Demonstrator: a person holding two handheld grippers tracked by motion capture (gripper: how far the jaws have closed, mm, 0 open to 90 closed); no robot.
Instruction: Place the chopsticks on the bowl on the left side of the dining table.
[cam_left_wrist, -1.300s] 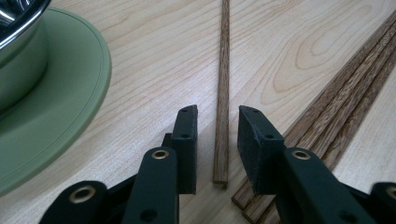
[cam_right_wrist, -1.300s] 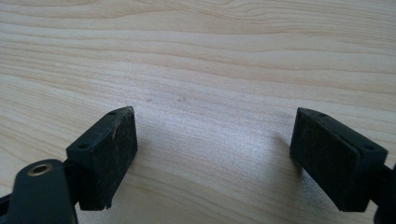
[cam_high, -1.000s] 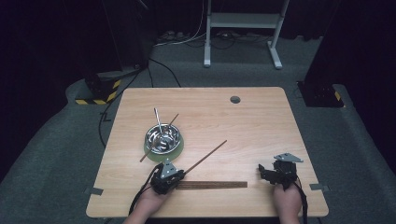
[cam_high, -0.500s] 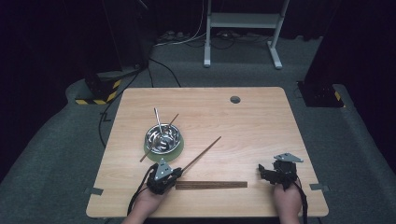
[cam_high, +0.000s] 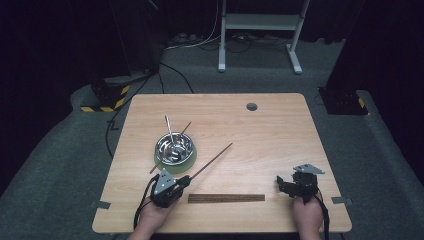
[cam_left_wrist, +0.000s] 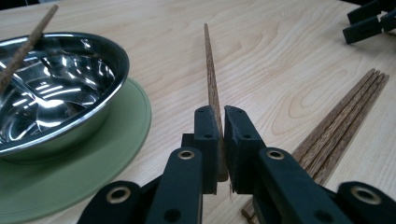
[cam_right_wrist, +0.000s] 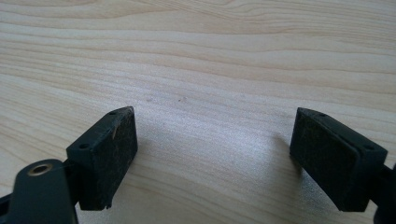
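Left gripper (cam_high: 181, 183) at the near edge of the table (cam_high: 280, 130), left of centre, jaws pinched on the near end of a single wooden chopstick (cam_high: 212, 160); in the left gripper view the stick (cam_left_wrist: 211, 79) sits clamped between the two pads and runs straight away from them. The stick slants up and away to the right, its far tip off the board. Just right of that gripper, a bundle of chopsticks (cam_high: 226, 198) lies flat, parallel to the near edge. Right gripper (cam_high: 281, 184) rests near the right front corner, well apart from the bundle; its jaws stand spread wide over bare wood with nothing between them. Farther back, left of centre: steel bowl (cam_high: 174, 148) on a green mat (cam_high: 190, 159), with a metal rod and another chopstick (cam_high: 184, 129) leaning out of it. Round hole (cam_high: 251, 106) near the table's far edge.
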